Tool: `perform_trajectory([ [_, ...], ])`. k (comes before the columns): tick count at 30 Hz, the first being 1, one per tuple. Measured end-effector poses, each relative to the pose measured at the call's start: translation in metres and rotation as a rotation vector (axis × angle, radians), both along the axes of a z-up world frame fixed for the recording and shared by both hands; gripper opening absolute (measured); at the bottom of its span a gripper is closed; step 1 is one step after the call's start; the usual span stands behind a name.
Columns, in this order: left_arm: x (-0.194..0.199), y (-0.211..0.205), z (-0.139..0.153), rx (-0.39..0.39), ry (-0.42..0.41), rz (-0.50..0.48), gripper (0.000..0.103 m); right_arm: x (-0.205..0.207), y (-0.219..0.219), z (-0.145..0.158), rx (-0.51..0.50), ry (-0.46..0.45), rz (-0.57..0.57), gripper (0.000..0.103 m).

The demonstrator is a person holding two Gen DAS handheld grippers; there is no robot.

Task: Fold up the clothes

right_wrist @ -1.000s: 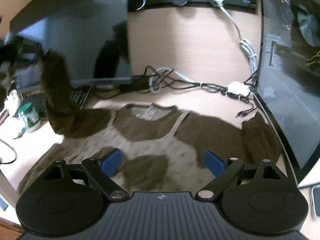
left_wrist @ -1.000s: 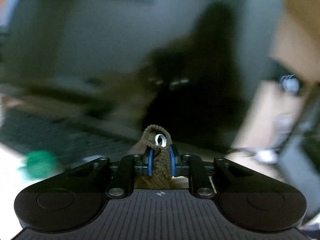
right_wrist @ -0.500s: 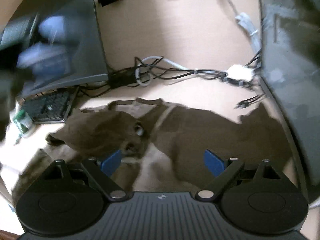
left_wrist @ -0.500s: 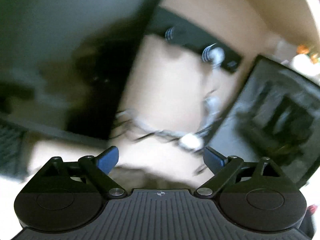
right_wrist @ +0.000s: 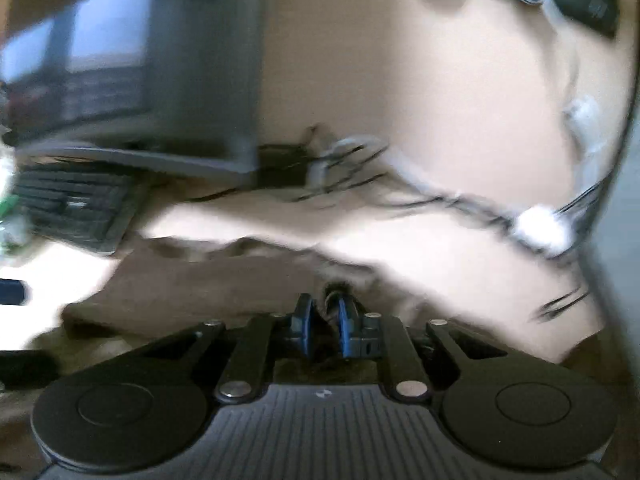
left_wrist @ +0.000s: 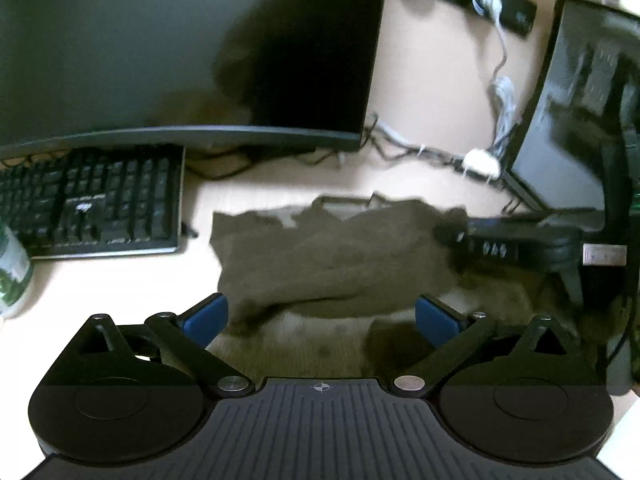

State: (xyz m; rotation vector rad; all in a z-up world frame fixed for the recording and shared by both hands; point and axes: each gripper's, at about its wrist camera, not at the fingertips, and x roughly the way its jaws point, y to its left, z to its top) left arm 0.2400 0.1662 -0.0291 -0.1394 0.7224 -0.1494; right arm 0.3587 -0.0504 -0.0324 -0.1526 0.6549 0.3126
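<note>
A brown and beige knit sweater (left_wrist: 328, 256) lies on the pale desk, its left sleeve folded across the body. My left gripper (left_wrist: 320, 316) is open and empty, just above the sweater's near part. My right gripper (right_wrist: 325, 320) is shut on dark brown sweater fabric (right_wrist: 334, 294) pinched between its blue pads; the rest of the sweater (right_wrist: 192, 280) spreads to its left. The right gripper (left_wrist: 520, 240) also shows at the sweater's right side in the left wrist view. The right wrist view is blurred.
A large monitor (left_wrist: 180, 48) stands behind, with a black keyboard (left_wrist: 88, 204) under it at left. A green-patterned bottle (left_wrist: 10, 272) is at the far left. Cables and a white adapter (left_wrist: 480, 160) lie behind the sweater. A dark panel (left_wrist: 572, 100) stands at right.
My left gripper let go of the brown sleeve, opened and drew back; the sleeve now lies folded over the sweater. My right gripper went from open to shut on sweater fabric at the right side.
</note>
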Motion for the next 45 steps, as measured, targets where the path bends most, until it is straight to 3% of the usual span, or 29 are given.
perform_trajectory([
  [3, 0.018, -0.001, -0.005, -0.062, 0.018, -0.056, 0.103, -0.005, -0.014, 0.002, -0.066, -0.051, -0.087, 0.015],
  [5, 0.031, -0.005, -0.015, -0.064, 0.060, -0.071, 0.103, -0.008, -0.023, 0.003, -0.111, -0.084, -0.146, 0.044],
  [7, 0.043, -0.008, -0.023, -0.079, 0.108, -0.078, 0.103, -0.014, -0.032, 0.002, -0.201, -0.137, -0.209, 0.051],
  [12, 0.044, 0.000, -0.021, -0.178, 0.157, -0.086, 0.103, 0.004, -0.065, -0.025, -0.346, -0.077, -0.334, 0.051],
  [16, 0.035, 0.026, 0.009, -0.222, 0.145, -0.055, 0.103, 0.021, -0.086, -0.044, -0.385, -0.010, -0.415, 0.051],
  [17, 0.031, 0.035, 0.018, -0.230, 0.136, -0.048, 0.103, 0.023, -0.091, -0.046, -0.387, -0.005, -0.423, 0.049],
  [18, 0.026, 0.045, 0.026, -0.231, 0.121, -0.042, 0.103, 0.022, -0.091, -0.041, -0.373, -0.013, -0.421, 0.030],
  [19, 0.021, 0.055, 0.033, -0.226, 0.103, -0.032, 0.103, 0.019, -0.089, -0.031, -0.349, -0.032, -0.412, 0.013],
  [23, 0.005, 0.092, 0.050, -0.171, 0.021, 0.036, 0.103, 0.009, -0.080, 0.010, -0.251, -0.107, -0.373, 0.011],
  [25, 0.003, 0.107, 0.051, -0.154, 0.002, 0.086, 0.103, -0.004, -0.048, 0.043, -0.205, -0.194, -0.279, 0.011],
  [30, -0.001, 0.143, 0.034, -0.392, 0.001, 0.120, 0.103, -0.044, 0.069, 0.094, -0.153, -0.377, 0.057, 0.011],
  [33, -0.010, 0.150, 0.025, -0.418, -0.013, 0.130, 0.103, -0.058, 0.127, 0.079, -0.165, -0.386, 0.221, 0.012],
  [36, -0.013, 0.148, 0.020, -0.351, 0.010, 0.132, 0.103, -0.069, 0.149, 0.054, -0.143, -0.324, 0.324, 0.026],
  [38, -0.013, 0.145, 0.017, -0.280, 0.020, 0.128, 0.103, -0.077, 0.152, 0.042, -0.126, -0.290, 0.369, 0.040],
  [40, -0.011, 0.143, 0.012, -0.262, 0.022, 0.112, 0.103, -0.090, 0.138, 0.040, -0.114, -0.289, 0.369, 0.063],
  [41, -0.010, 0.142, 0.009, -0.259, 0.022, 0.103, 0.103, -0.095, 0.128, 0.040, -0.105, -0.284, 0.358, 0.069],
  [45, 0.006, 0.123, -0.001, -0.297, 0.040, 0.032, 0.103, -0.100, 0.074, 0.034, -0.060, -0.197, 0.212, 0.072],
])
